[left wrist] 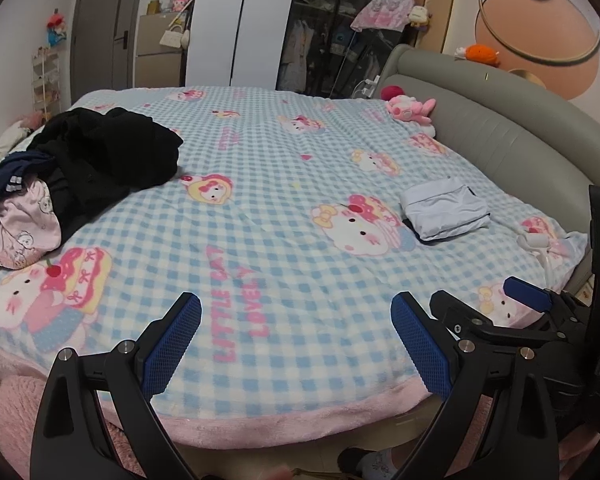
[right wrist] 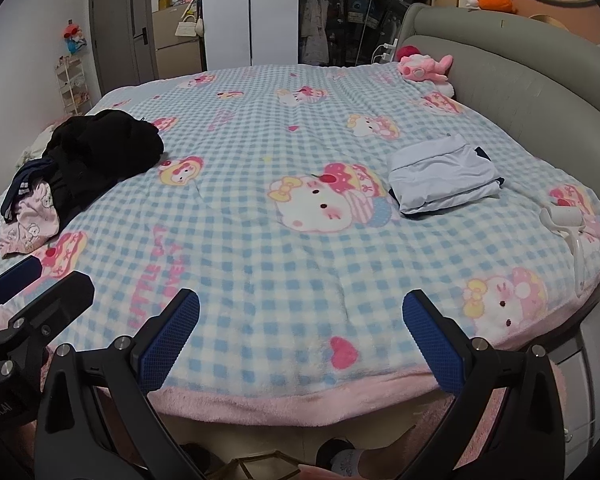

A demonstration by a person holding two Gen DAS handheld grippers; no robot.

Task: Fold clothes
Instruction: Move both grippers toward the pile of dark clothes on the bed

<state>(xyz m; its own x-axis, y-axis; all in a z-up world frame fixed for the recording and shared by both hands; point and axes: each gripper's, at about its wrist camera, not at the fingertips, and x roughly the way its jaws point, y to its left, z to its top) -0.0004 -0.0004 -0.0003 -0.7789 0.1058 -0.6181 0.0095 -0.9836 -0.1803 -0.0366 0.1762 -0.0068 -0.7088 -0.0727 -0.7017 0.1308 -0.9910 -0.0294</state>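
Pile (left wrist: 80,168): unfolded clothes heaped at the left side of the bed; a crumpled black garment (left wrist: 112,148) on top, a navy piece with pale stripes (left wrist: 12,178) at its left edge, a pink printed garment (left wrist: 18,232) spilling out toward the near edge.
Folded stack (left wrist: 444,214): a pale blue garment folded to a neat rectangle, a dark layer showing under its edge; it lies on the right half of the bed, near the headboard (left wrist: 500,120).
Blanket (left wrist: 280,208): blue-and-white check with cartoon cats and a pink border, spread flat between pile and stack.
Left gripper (left wrist: 296,340): fingers spread wide, holding nothing, above the near edge of the blanket; the pile lies ahead and to its left, the stack ahead and to its right, both well apart from it.
Right gripper (right wrist: 300,336): fingers likewise apart and empty, over the near edge; the stack is nearer to this one than the pile is, but not touched.
Left view only: the right gripper shows at its right edge, beside the left one.
Right view only: the lint roller (right wrist: 568,224) at the bed's right edge is seen whole; the left gripper shows at the left border.
Both views: a slippered foot (right wrist: 348,462) on the floor below the bed edge.
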